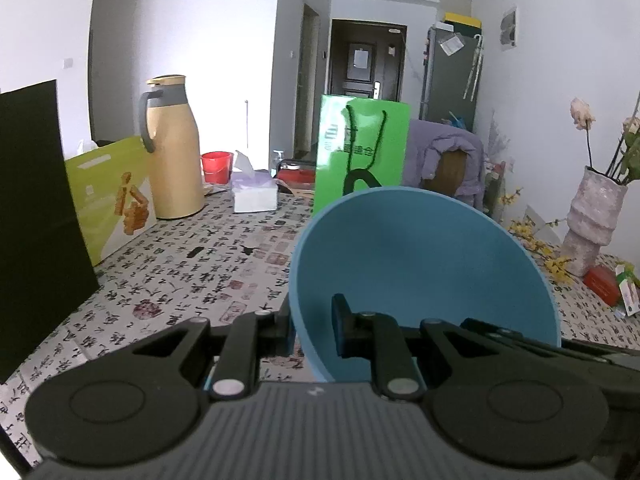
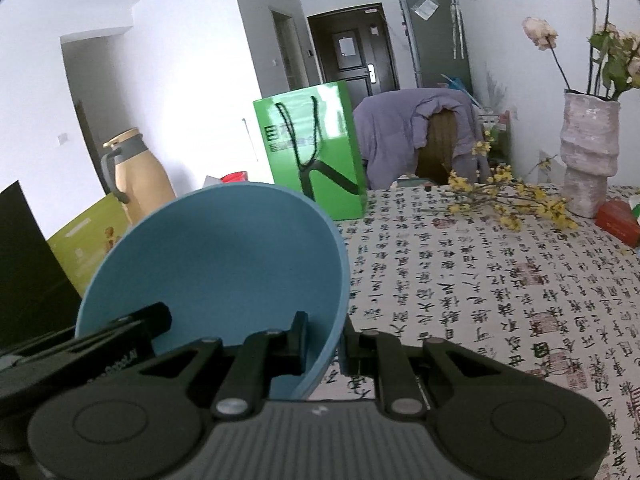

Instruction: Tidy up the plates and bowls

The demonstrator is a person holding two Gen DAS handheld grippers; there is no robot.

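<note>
Above the desk (image 2: pixel 480 280), blue bowl (image 1: pixel 424 264) held tilted, clear of the patterned cloth. Left gripper (image 1: pixel 312 328) jaws pinched on its left rim; right gripper (image 2: pixel 324 340) jaws pinched on its right rim. Green bag (image 1: pixel 360 148) behind.

left gripper (image 1: pixel 312 330), right gripper (image 2: pixel 324 340), jaws clamped

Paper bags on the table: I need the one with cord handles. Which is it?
The bright green paper bag standing upright mid-table; black cord handles hang down its front. The yellow-green bag beside the tan jug shows none.
</note>
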